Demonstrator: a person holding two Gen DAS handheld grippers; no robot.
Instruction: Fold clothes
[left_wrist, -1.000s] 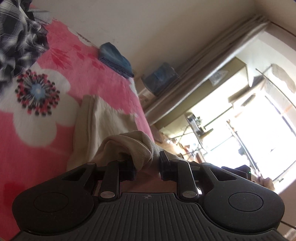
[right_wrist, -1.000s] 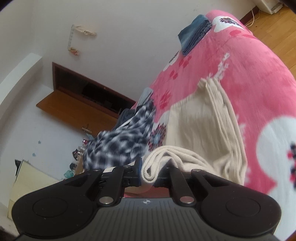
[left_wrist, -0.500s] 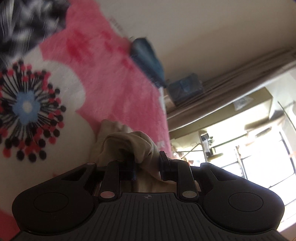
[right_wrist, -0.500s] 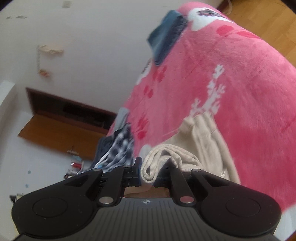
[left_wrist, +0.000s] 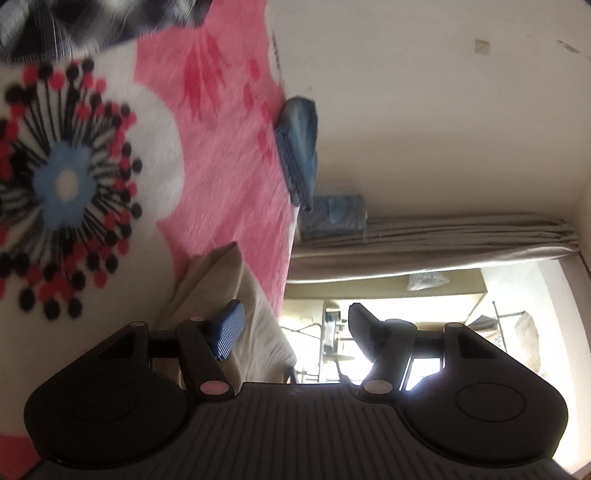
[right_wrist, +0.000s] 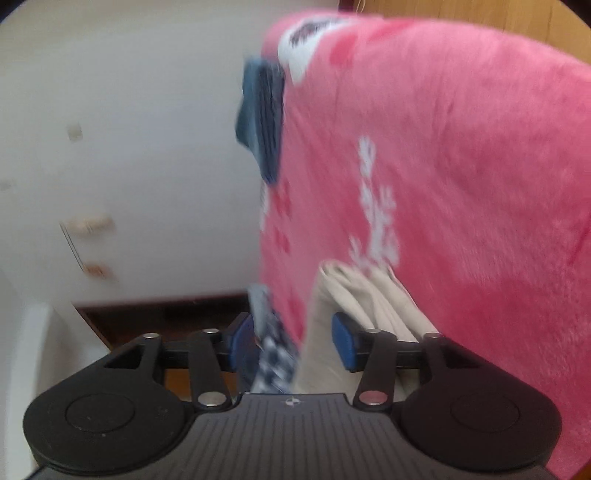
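A beige garment (left_wrist: 236, 295) lies folded on the pink flowered blanket (left_wrist: 221, 155). It also shows in the right wrist view (right_wrist: 354, 295). My left gripper (left_wrist: 295, 336) is open and empty, its left pad over the garment's near edge. My right gripper (right_wrist: 293, 341) is open and empty just above the garment's near end. A black and white checked shirt (left_wrist: 74, 26) lies at the blanket's far left, and a bit of it shows in the right wrist view (right_wrist: 275, 354).
A folded blue garment (left_wrist: 299, 147) lies at the blanket's far edge by the white wall; it shows in the right wrist view too (right_wrist: 262, 114). A blue box (left_wrist: 332, 218) and beige curtains (left_wrist: 443, 240) stand beyond the bed. The blanket (right_wrist: 461, 166) stretches out to the right.
Both grippers were shut on bunched beige cloth and have opened and let it go. The garment now lies flat on the blanket. Both views have swung round.
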